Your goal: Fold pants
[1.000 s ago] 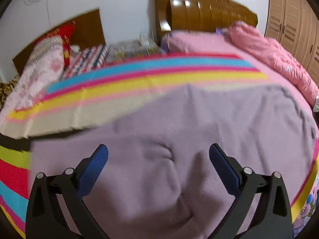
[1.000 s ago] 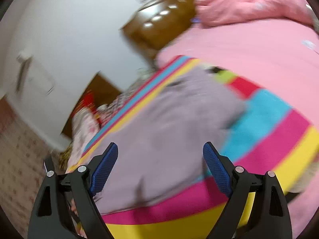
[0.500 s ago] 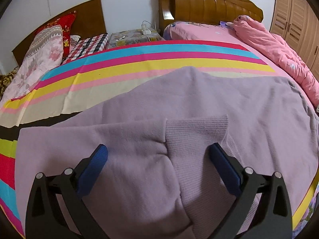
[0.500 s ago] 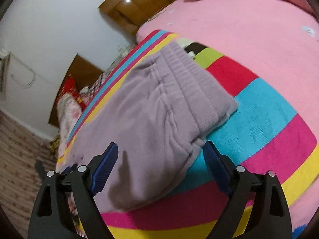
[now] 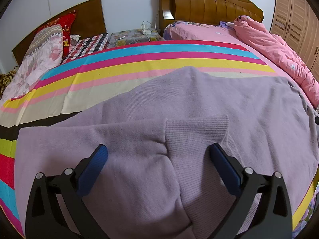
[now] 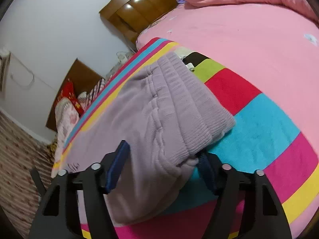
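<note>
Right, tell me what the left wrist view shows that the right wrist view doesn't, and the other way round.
Only the left wrist view shows the ribbed leg cuff lying folded over the pants between the open left gripper, and the wardrobe.

Only the right wrist view shows the ribbed waistband, with the right gripper straddling the pants' near corner, its jaws narrowed around the fabric but not visibly clamped.

Both show the lilac pants, striped sheet and wooden headboard.

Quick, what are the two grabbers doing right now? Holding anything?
Left gripper: open, holding nothing, over the lilac knitted pants.
Right gripper: partly closed around the pants' ribbed waistband corner; firm grip cannot be told.
</note>
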Demonstrator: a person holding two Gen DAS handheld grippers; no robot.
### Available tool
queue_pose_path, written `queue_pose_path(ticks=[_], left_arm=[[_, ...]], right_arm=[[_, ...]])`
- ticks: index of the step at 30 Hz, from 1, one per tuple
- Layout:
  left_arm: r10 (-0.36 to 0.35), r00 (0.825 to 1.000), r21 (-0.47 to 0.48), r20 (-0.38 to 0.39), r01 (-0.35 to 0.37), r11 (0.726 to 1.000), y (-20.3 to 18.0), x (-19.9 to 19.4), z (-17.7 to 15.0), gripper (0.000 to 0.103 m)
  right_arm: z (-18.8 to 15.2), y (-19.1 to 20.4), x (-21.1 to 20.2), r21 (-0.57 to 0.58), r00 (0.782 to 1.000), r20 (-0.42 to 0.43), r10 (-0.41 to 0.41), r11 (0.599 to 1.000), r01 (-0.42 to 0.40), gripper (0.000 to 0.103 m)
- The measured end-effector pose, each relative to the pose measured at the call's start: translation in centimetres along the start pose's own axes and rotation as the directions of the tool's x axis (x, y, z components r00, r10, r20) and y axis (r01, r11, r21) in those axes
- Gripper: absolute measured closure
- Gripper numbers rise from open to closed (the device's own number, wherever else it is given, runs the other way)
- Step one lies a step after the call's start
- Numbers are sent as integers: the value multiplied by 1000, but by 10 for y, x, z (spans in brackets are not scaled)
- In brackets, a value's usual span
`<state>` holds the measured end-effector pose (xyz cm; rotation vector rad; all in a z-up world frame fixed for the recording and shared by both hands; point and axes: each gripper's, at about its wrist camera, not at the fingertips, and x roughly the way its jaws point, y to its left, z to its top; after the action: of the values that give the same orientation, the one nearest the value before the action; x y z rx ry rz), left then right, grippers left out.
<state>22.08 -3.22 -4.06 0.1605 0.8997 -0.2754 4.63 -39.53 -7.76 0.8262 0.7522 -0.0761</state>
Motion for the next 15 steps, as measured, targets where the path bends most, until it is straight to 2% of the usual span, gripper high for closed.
queue_pose_path(ticks=[1, 2, 4, 6, 8, 15], left_arm=[[0, 1000, 0, 0, 0, 1000, 0, 0, 0, 1], [0, 1000, 0, 0, 0, 1000, 0, 0, 0, 1], [3, 1000, -1, 1, -3, 1000, 0, 0, 0, 1], [4, 1000, 0, 1, -4, 1000, -1, 0, 1, 1], [7, 1000, 5, 3, -7, 1000, -3, 0, 1, 1], [11, 1000, 6, 7, -11, 1000, -3, -2, 2, 1]], right_arm=[[1, -5, -1, 26, 1000, 3, 11, 1000, -11, 48], [3, -11, -1, 61, 1000, 11, 21, 998, -21, 52], [3, -13, -4, 60, 997, 64, 33, 998, -37, 70], [2, -20, -16, 100, 990, 132, 49, 993, -62, 76], [1, -27, -22, 150, 984, 162, 73, 984, -98, 76], [-4, -11, -20, 123, 984, 177, 5, 992, -27, 76]])
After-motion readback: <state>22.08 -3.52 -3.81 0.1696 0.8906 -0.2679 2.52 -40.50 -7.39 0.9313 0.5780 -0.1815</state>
